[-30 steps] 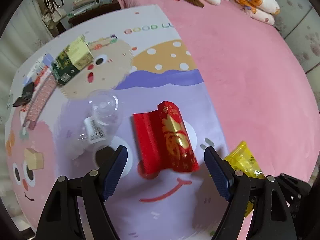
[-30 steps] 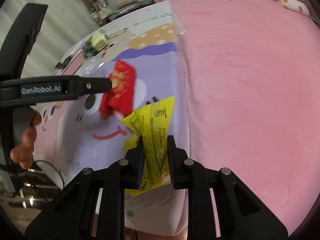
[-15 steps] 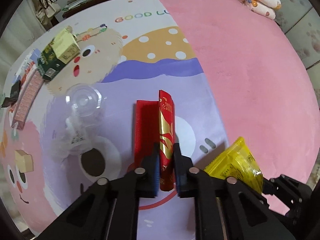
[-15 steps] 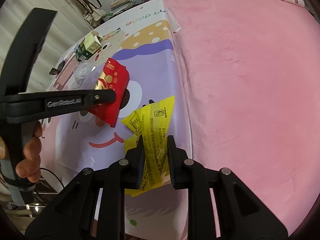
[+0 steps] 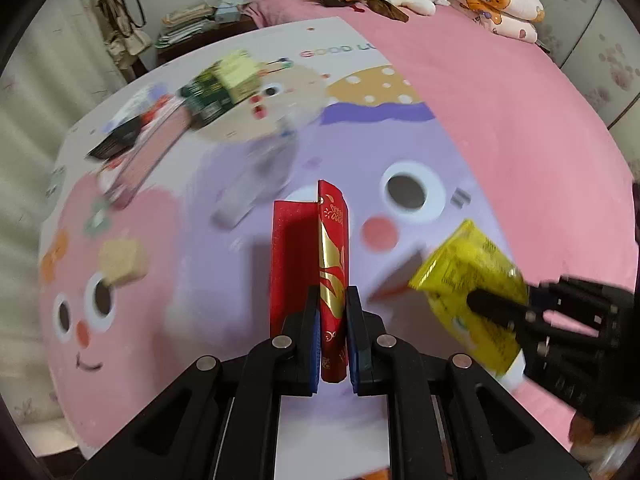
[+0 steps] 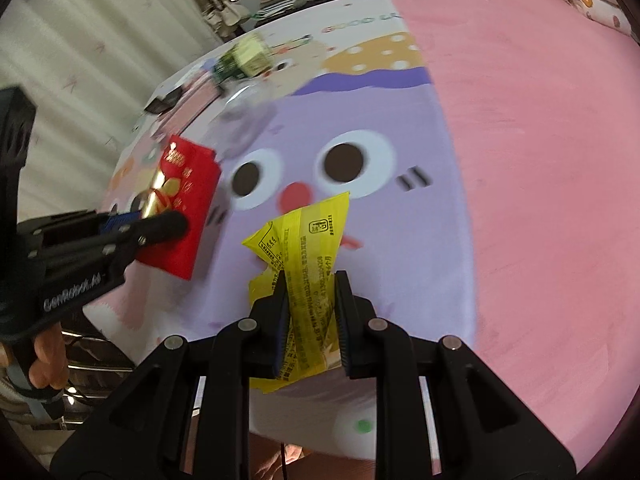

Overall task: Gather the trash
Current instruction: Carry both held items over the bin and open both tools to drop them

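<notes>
At the far left of the cartoon mat [image 5: 168, 264] on the bed [image 5: 500, 128], a green carton [image 5: 218, 88], a flat pink box [image 5: 148, 160] and a clear plastic bottle [image 5: 256, 184] lie blurred and uncollected. In the middle, the left tool [image 5: 333, 332], wide open around the red envelope [image 5: 320, 264] a second ago, is now clamped on its gold-printed fold and has lifted it off the mat. To the right, the right tool [image 6: 311, 316] still grips the yellow wrapper [image 6: 308, 256], held in the air. Both tools are full, so I judge the next step is to drop these two before returning for the rest.
</notes>
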Tool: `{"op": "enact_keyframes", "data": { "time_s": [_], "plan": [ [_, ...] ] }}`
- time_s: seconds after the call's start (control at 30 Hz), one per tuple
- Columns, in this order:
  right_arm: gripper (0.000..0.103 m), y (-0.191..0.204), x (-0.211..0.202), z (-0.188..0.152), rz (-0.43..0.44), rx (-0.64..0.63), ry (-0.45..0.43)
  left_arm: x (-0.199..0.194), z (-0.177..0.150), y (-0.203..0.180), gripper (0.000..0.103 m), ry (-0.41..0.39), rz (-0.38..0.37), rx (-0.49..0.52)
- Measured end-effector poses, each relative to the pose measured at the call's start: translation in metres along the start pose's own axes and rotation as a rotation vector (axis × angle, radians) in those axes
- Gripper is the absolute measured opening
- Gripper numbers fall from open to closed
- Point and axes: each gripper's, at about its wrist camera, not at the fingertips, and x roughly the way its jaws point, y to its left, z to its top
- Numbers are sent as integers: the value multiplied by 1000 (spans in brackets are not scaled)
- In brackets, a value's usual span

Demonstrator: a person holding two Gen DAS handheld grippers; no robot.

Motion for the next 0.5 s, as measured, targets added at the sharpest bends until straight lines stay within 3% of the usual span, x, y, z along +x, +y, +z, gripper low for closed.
{"op": "enact_keyframes", "data": {
  "time_s": [0.27, 0.5],
  "plan": [
    [17, 84, -6, -44, 9, -43, -23, -56, -95, 72, 11, -34, 6, -46],
    [17, 167, -9, -112, -7, -63, -32, -99, -186, 132, 11, -69, -2, -51]
  ]
}}
